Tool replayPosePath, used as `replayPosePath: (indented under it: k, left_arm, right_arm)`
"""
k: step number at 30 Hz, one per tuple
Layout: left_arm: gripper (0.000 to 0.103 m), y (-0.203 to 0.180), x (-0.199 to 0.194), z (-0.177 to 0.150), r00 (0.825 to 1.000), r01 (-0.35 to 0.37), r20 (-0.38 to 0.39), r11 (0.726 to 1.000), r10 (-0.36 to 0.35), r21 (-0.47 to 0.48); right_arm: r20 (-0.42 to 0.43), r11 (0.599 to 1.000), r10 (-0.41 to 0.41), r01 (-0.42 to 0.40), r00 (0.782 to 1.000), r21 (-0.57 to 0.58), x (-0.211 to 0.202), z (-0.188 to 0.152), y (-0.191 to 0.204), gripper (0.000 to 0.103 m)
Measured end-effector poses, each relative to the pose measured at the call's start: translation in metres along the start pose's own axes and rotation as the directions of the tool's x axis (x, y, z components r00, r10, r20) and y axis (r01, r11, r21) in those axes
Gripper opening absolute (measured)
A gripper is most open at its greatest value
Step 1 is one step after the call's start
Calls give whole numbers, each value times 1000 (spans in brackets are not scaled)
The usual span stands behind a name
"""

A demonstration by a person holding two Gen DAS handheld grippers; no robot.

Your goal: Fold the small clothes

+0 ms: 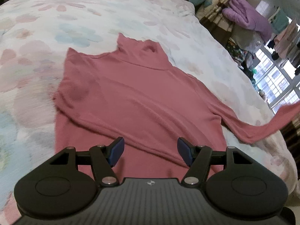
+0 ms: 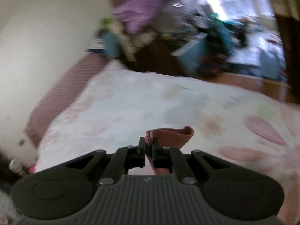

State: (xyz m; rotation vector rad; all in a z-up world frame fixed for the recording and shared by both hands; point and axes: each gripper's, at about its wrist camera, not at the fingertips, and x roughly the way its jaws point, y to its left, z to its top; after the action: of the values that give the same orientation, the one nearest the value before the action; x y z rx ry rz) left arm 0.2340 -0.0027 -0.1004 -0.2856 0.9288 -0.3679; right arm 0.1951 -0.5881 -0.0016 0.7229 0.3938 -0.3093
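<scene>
A pink turtleneck sweater (image 1: 135,97) lies flat on the floral bedspread (image 1: 78,15), neck at the far side. Its left sleeve is folded across the body. Its right sleeve (image 1: 262,125) stretches out to the right and lifts off the bed at the frame edge. My left gripper (image 1: 150,151) is open and empty, above the sweater's lower body. My right gripper (image 2: 149,146) is shut on the sleeve's cuff (image 2: 168,136), which sticks out past the fingertips above the bedspread (image 2: 150,101). The right wrist view is blurred.
The bed's right edge (image 1: 253,86) drops to a cluttered room with a purple blanket (image 1: 247,16) and bright windows (image 1: 277,78). A white wall (image 2: 37,46) and the striped headboard (image 2: 71,86) stand at the left in the right wrist view.
</scene>
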Motion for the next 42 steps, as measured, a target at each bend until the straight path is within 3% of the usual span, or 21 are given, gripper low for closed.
replayPosePath:
  k: [8, 17, 21, 25, 29, 32, 35, 39, 42]
  left_arm:
    - [76, 21, -35, -21, 1000, 17, 20, 999, -16, -43]
    - [76, 57, -64, -41, 999, 18, 35, 994, -14, -112]
    - [76, 71, -78, -48, 998, 17, 54, 991, -11, -129]
    - [76, 87, -88, -57, 998, 17, 69, 986, -5, -168]
    - [76, 103, -95, -63, 997, 8, 73, 979, 7, -202]
    - [76, 114, -100, -66, 997, 4, 79, 975, 14, -224]
    - [76, 123, -104, -68, 996, 1, 84, 971, 20, -240]
    - [76, 130, -107, -70, 996, -2, 85, 967, 24, -254]
    - [76, 134, -107, -70, 996, 8, 83, 964, 15, -267]
  right_arm:
    - [-50, 966, 167, -174, 985, -191, -32, 4, 128, 1]
    - [-181, 891, 215, -269, 960, -366, -48, -46, 249, 1]
    - [-247, 781, 330, -410, 911, -471, -79, -85, 318, 1]
    - [-400, 643, 385, -553, 832, -530, -101, -153, 365, 1]
    - [-568, 504, 360, -667, 740, -549, -108, -247, 381, 1]
    - [-646, 402, 271, -694, 714, -598, -102, -329, 377, 1]
    - [-710, 377, 192, -719, 678, -584, -94, -394, 359, 0]
    - [-758, 343, 170, -759, 630, -554, -102, -440, 343, 0]
    - [-758, 309, 167, -763, 631, -568, -110, -448, 341, 1]
